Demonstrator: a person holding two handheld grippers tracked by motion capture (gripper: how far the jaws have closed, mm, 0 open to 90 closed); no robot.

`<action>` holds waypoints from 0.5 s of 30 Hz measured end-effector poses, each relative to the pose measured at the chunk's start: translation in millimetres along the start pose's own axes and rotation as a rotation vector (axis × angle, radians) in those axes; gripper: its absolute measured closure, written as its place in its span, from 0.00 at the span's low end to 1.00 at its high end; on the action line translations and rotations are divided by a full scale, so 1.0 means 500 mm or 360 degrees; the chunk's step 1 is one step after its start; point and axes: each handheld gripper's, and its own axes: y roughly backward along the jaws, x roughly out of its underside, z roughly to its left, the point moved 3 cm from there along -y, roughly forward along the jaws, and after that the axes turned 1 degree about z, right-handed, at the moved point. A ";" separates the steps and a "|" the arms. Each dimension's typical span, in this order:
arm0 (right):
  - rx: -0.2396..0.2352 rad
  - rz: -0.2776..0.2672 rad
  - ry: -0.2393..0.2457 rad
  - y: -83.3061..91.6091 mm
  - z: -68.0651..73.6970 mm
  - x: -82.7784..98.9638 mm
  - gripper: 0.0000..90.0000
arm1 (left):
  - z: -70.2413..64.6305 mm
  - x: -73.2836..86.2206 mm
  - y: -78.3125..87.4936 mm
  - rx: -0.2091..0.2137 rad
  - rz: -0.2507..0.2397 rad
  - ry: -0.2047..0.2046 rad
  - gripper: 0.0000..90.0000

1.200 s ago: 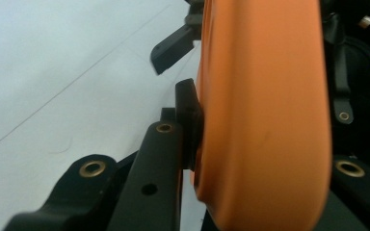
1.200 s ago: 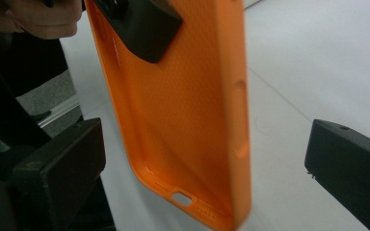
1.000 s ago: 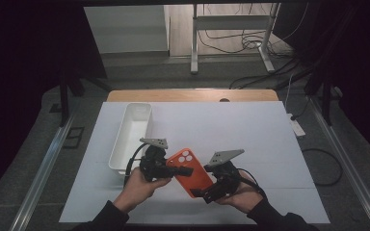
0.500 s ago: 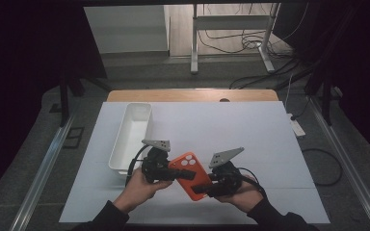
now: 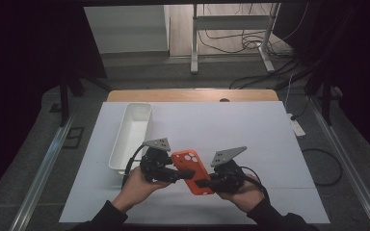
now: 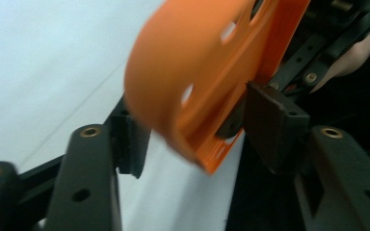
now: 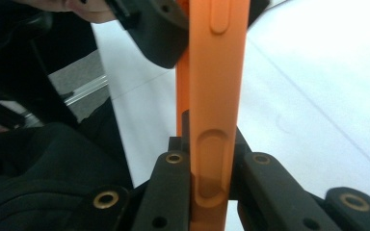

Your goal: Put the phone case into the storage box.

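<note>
The orange phone case (image 5: 193, 171) hangs between the two grippers above the near part of the white table sheet (image 5: 250, 130), its back with the camera cut-outs facing up and its long axis running from near right to far left. The right gripper (image 5: 206, 183) holds its nearer end: in the right gripper view the case (image 7: 215, 96) stands on edge between the two black jaws, both pads pressed flat against its sides, so it is pinched firmly; those jaws have just closed onto it. The person's right hand (image 5: 243, 190) wraps that gripper from below, and its grey three-cornered plate stands above it. The left gripper (image 5: 178, 174) sits at the case's far-left end, held in the left hand (image 5: 137, 185). Its jaws have just been opening: in the left gripper view the case (image 6: 207, 72) lies between them, the right-hand pad just at its open rim, while the left-hand pad stands clear of the curved back with white sheet showing in the gap. So these fingers are spread around the case and not clamping it.

Beyond the left gripper, on the left part of the sheet, a long white tray (image 5: 131, 137) lies lengthwise, running away from the person. Past the sheet's far edge the bare wooden tabletop (image 5: 192, 95) shows as a strip.
</note>
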 end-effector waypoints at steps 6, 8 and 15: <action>0.0077 -0.0037 0.0011 0.009 -0.003 -0.002 0.94 | 0.003 -0.002 0.006 -0.0151 0.0000 -0.0033 0.26; 0.0100 -0.0038 0.0009 0.011 -0.005 -0.001 0.94 | 0.003 -0.003 0.009 -0.0205 0.0013 -0.0049 0.18; 0.0168 -0.0043 0.0014 0.014 -0.009 0.000 0.94 | 0.007 -0.004 0.021 -0.0309 0.0028 -0.0043 0.05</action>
